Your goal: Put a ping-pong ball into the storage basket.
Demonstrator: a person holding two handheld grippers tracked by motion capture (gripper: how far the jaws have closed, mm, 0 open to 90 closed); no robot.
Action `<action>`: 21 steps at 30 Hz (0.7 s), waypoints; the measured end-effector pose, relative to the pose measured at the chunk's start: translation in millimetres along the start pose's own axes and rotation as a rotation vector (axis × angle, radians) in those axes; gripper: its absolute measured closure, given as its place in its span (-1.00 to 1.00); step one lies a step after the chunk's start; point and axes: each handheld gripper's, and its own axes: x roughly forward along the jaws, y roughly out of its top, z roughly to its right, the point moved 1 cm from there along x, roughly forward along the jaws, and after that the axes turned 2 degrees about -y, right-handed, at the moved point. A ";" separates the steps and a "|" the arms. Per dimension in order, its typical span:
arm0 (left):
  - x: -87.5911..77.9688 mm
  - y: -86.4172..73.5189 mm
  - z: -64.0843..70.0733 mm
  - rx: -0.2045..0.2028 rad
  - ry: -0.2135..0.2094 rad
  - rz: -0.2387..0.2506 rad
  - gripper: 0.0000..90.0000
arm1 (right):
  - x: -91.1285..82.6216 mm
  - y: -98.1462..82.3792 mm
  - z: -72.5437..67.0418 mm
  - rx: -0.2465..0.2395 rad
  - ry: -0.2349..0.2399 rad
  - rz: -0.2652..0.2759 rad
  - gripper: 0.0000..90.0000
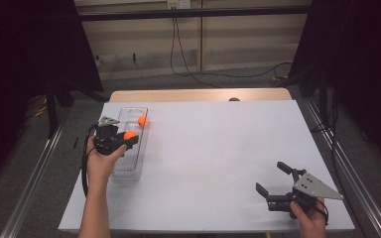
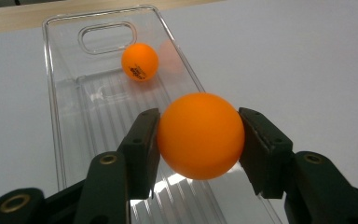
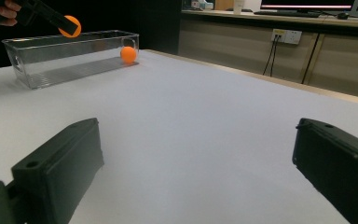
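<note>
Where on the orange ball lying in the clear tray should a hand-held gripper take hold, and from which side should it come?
Grip the loose orange ball across its widest middle, coming down from above. It lies near the handle end of the clear tray, whose upright walls probably block a level approach; being round, it would likely slip from an off-centre pinch.

White worktop surface, with a bare wooden strip along its far edge. Small dark object on that strip. Black cables trail over the grey floor beyond. Wall socket with two plugged leads on the far wall. Metal rails flank both sides.
</note>
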 end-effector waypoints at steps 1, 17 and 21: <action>0.5 -0.5 -0.9 0.002 0.008 -0.002 0.13 | -0.1 0.0 0.0 0.000 0.000 0.000 -0.98; 3.0 -5.3 -8.9 -0.025 0.024 -0.009 0.13 | 0.0 -0.1 0.2 0.001 -0.002 0.000 -0.98; 4.9 -6.5 -10.3 -0.026 0.034 -0.014 0.13 | 0.4 -0.2 0.3 0.000 -0.002 -0.001 -0.98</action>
